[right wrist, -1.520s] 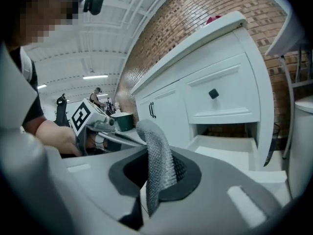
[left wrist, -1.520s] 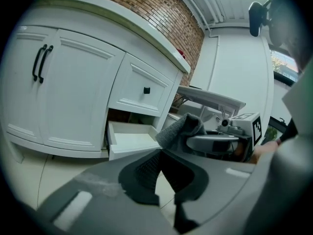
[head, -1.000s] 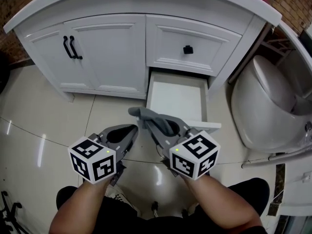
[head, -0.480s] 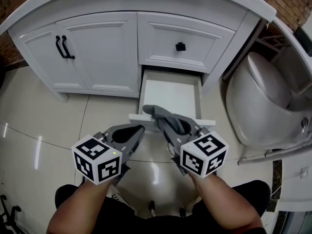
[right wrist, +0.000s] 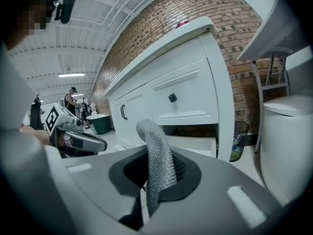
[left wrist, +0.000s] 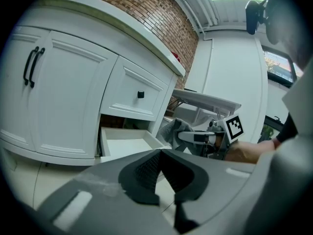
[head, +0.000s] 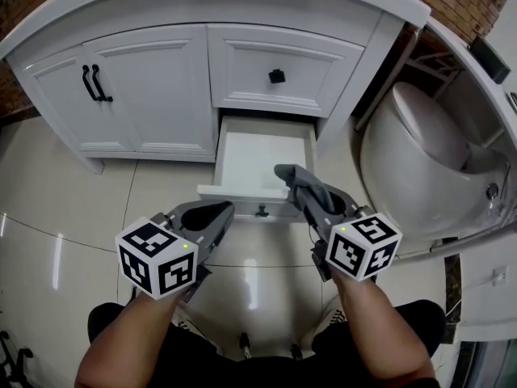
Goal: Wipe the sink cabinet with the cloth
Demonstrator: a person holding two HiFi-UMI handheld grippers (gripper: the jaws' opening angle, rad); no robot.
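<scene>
My right gripper [head: 309, 203] is clenched on the grey cloth [head: 297, 181], which sticks up out of its jaws at the front right corner of the open lower drawer [head: 266, 156] of the white sink cabinet [head: 153, 87]. My left gripper [head: 220, 215] is closed on nothing, held over the tiled floor [head: 73, 208] near the drawer's front left corner. A toilet [head: 420, 160] stands right of the cabinet

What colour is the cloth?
The cloth is grey, with a fine bumpy weave. It shows best in the right gripper view.
</scene>
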